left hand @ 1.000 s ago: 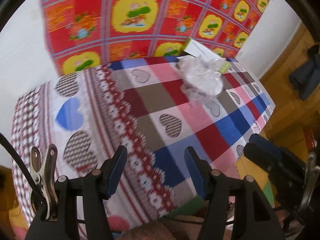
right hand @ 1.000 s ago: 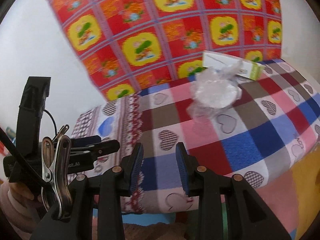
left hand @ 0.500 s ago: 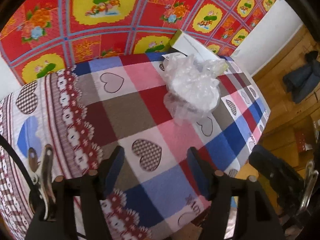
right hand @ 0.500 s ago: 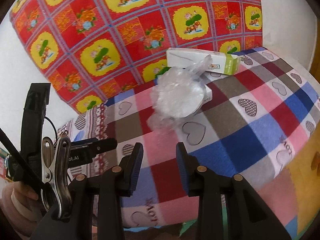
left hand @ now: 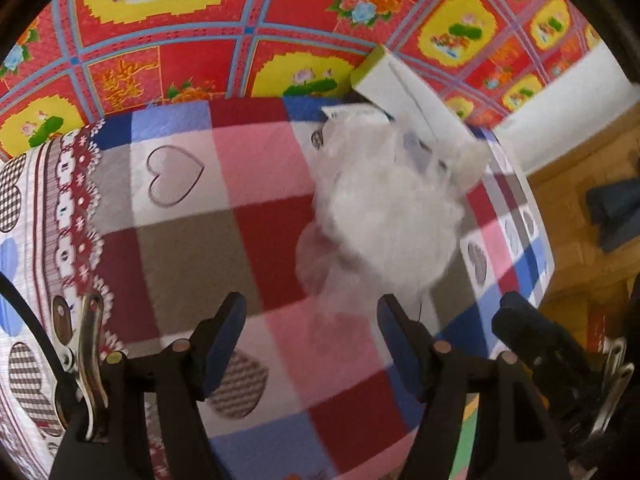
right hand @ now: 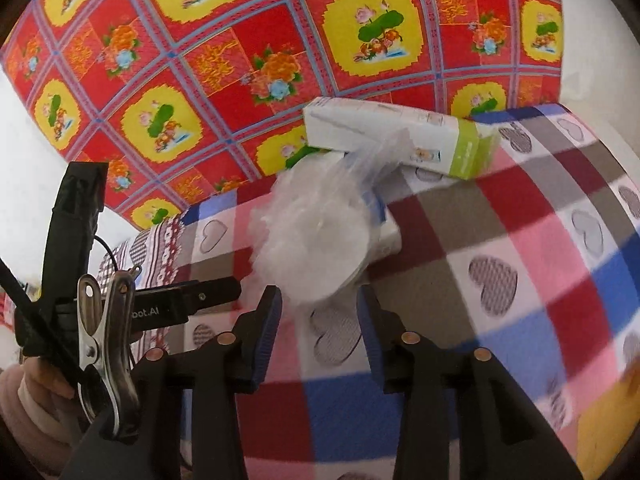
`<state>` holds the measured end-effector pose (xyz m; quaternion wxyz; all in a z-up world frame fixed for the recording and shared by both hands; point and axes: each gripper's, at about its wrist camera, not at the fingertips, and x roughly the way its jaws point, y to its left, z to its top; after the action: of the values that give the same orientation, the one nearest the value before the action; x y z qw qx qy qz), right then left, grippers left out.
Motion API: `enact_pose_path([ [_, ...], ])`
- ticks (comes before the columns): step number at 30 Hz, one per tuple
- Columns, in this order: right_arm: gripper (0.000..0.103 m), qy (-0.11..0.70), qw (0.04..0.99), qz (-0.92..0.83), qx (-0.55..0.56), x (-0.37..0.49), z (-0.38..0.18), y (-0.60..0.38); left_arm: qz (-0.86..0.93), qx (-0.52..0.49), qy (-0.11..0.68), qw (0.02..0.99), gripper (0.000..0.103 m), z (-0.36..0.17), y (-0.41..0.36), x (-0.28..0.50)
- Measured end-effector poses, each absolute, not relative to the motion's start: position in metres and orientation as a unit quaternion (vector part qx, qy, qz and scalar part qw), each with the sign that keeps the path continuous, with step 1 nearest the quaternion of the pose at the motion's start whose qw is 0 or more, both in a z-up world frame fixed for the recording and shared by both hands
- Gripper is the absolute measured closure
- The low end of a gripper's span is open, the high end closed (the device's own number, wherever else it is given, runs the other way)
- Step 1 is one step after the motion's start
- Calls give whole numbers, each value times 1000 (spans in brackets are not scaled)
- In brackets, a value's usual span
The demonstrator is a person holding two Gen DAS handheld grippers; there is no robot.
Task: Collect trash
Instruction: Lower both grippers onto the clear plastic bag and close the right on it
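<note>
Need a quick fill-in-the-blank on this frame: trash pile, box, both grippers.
1. The crumpled clear plastic bag lies on a checked cloth printed with ____ shapes.
2. The long white box behind the bag has one end coloured ____.
3. The left gripper has ____ between its pads.
4. The right gripper, jaws opening, is ____ the bag, not gripping it.

Missing words: heart; green; nothing; short of

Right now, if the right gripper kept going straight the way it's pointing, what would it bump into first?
Most likely the crumpled clear plastic bag, which lies just ahead of the right gripper, whose empty jaws are opening. Depth is hard to judge; it might meet the checked cloth first.
</note>
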<state>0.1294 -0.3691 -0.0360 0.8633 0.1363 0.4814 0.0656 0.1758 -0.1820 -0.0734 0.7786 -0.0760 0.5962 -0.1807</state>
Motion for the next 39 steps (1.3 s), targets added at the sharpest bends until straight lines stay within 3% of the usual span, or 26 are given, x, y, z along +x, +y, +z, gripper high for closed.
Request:
enact_pose_path([
  [3,63,484,862,78,125,151,-40,-379,-174,-92,595,780,26,-79,-195,188],
  [16,63,523,832,160,93,203,-75,-382,-143,-114,598,781,26,-113,-218,206],
  [25,75,520,832,178,82,207,-79,-381,-135,-126,588,788,19,-115,-223,201],
  [31,77,517,832,184,82,209,-79,-381,-135,-135,577,794,15,-117,-227,199],
  [34,80,513,833,189,82,208,-80,-384,-135,-132,599,778,15,-117,-230,202],
  [39,85,507,834,199,93,205,-81,-390,-118,-173,600,772,28,-115,-211,204],
])
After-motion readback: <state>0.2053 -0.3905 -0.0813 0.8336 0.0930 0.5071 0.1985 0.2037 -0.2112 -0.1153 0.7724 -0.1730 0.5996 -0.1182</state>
